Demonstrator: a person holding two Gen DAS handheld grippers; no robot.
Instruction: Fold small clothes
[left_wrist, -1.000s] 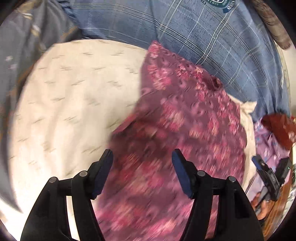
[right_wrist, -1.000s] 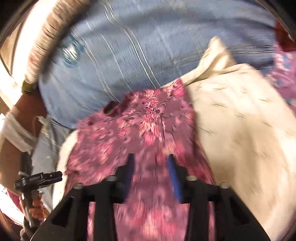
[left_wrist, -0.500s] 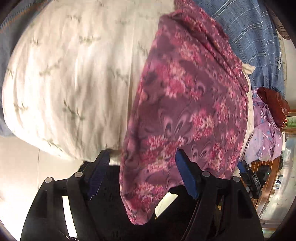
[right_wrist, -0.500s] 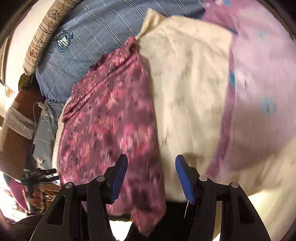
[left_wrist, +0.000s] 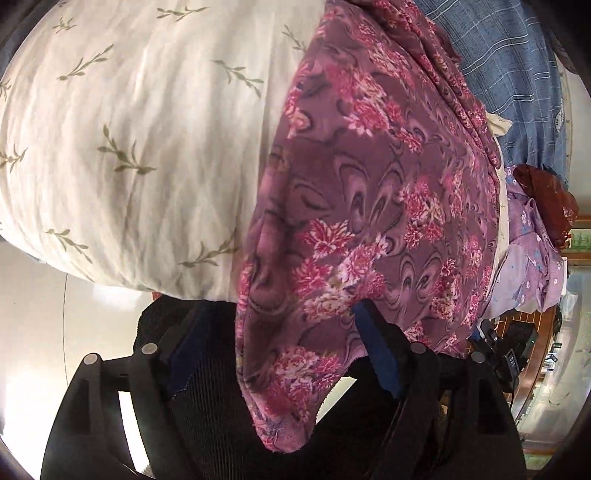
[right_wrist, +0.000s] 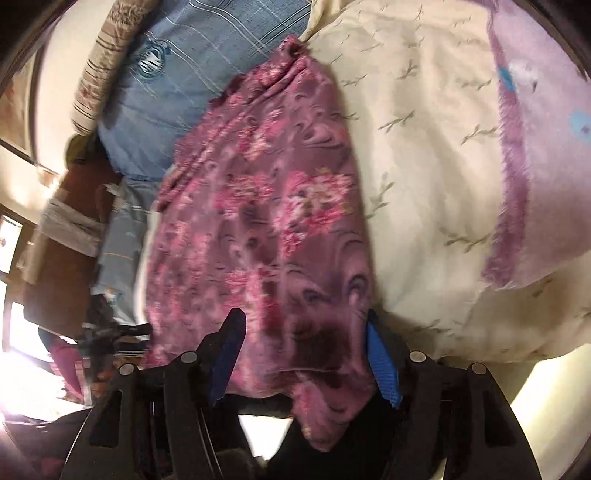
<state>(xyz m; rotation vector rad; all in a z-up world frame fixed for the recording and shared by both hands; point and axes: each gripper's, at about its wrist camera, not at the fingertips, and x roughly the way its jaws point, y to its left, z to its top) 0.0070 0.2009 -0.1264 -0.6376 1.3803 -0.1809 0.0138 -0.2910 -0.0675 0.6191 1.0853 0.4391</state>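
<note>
Purple cloth with pink flowers (left_wrist: 369, 206) fills the middle of the left wrist view, lying on a cream bedcover printed with green sprigs (left_wrist: 122, 147), its lower end hanging over the near edge of that bedcover. The left gripper (left_wrist: 280, 350) has its blue-padded fingers spread wide, one to each side of the hanging end, gripping nothing. A blue checked fabric (left_wrist: 517, 74) lies beyond the far edge, and a lilac flowered garment (left_wrist: 532, 254) sits at the right edge.

From the right wrist view the same purple flowered cloth (right_wrist: 266, 221) runs down the cream bedcover (right_wrist: 424, 166), its tip drooping past the near edge. The right gripper (right_wrist: 301, 354) is likewise spread apart, with the cloth between its blue pads, unpinched. A lilac fleecy blanket (right_wrist: 546, 177) covers the right corner.
</note>
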